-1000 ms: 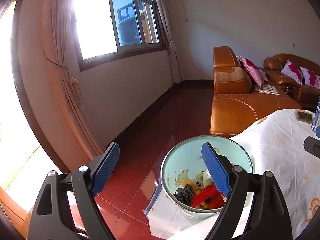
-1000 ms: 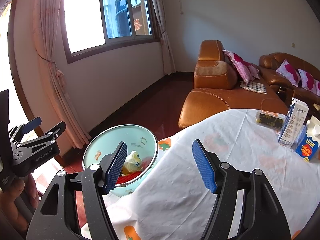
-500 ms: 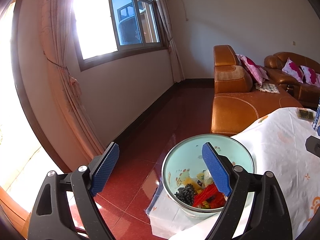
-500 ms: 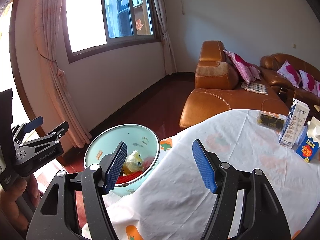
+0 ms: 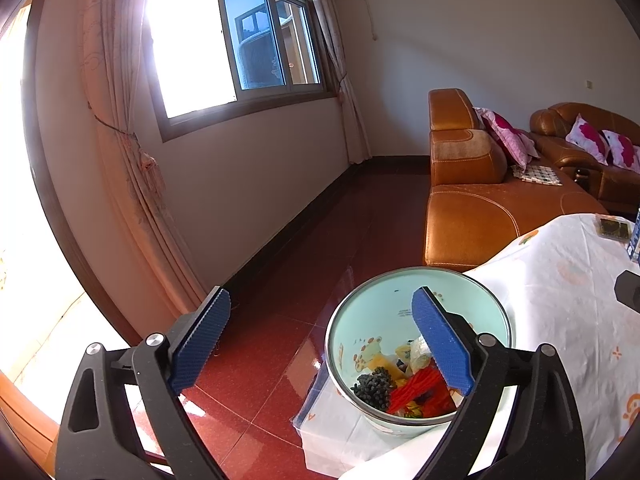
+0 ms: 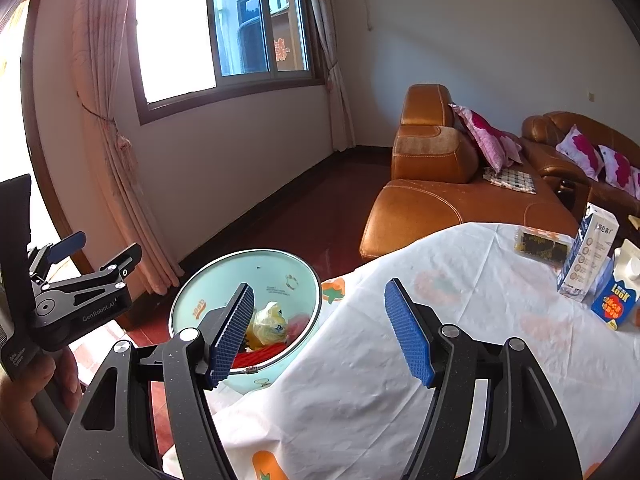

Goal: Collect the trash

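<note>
Holding steady — bin (image 5: 400,300) barely shifted.

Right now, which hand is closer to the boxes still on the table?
Right. The right gripper hangs open over the tablecloth, facing the cartons; the left gripper points at the trash bin.

an orange sofa (image 6: 440,200) with pink cushions (image 6: 486,140) stands far right, a curtained window (image 6: 224,28) far left; two cartons (image 6: 588,256) sit right on the tablecloth (image 6: 400,380).

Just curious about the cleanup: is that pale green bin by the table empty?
No, the bin already holds a yellow bag, red scraps and a dark clump.
</note>
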Demonstrator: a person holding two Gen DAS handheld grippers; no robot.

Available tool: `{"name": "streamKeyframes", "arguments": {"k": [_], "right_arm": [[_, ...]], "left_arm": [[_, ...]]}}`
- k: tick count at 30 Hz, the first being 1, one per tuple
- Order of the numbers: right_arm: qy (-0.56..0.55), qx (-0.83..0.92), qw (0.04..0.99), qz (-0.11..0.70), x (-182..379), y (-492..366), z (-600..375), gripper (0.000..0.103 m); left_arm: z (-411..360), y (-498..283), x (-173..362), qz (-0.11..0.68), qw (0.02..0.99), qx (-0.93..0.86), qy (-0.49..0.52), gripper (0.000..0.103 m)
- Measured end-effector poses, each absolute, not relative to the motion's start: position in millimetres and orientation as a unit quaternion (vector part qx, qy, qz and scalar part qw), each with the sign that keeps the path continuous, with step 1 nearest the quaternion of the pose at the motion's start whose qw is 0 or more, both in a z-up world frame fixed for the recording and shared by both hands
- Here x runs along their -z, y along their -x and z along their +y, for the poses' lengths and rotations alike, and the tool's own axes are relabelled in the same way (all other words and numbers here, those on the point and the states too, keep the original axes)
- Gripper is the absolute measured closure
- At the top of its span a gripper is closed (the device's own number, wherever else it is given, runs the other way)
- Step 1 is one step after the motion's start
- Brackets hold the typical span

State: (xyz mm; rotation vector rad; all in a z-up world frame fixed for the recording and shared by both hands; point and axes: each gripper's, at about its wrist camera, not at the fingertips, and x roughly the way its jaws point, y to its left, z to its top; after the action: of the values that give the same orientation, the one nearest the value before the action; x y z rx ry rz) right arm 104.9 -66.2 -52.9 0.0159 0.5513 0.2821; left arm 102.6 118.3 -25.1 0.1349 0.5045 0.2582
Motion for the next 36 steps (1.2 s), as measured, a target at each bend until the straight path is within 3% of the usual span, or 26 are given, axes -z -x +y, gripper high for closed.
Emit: {"name": "streamKeyframes", "arguments": {"k": [2, 36], "right_arm": [[-0.007, -0.138, 0.953, 0.269, 52, -104, -66, 0.032], [-0.015, -0.128, 0.958, 0.256, 46, -98, -79, 0.030]], "left_arm": [[119, -102, 25, 0.248, 0.958, -0.127, -0.066, 0.008], [106, -102, 24, 0.245, 0.957, -0.132, -0.083, 0.006]]}}
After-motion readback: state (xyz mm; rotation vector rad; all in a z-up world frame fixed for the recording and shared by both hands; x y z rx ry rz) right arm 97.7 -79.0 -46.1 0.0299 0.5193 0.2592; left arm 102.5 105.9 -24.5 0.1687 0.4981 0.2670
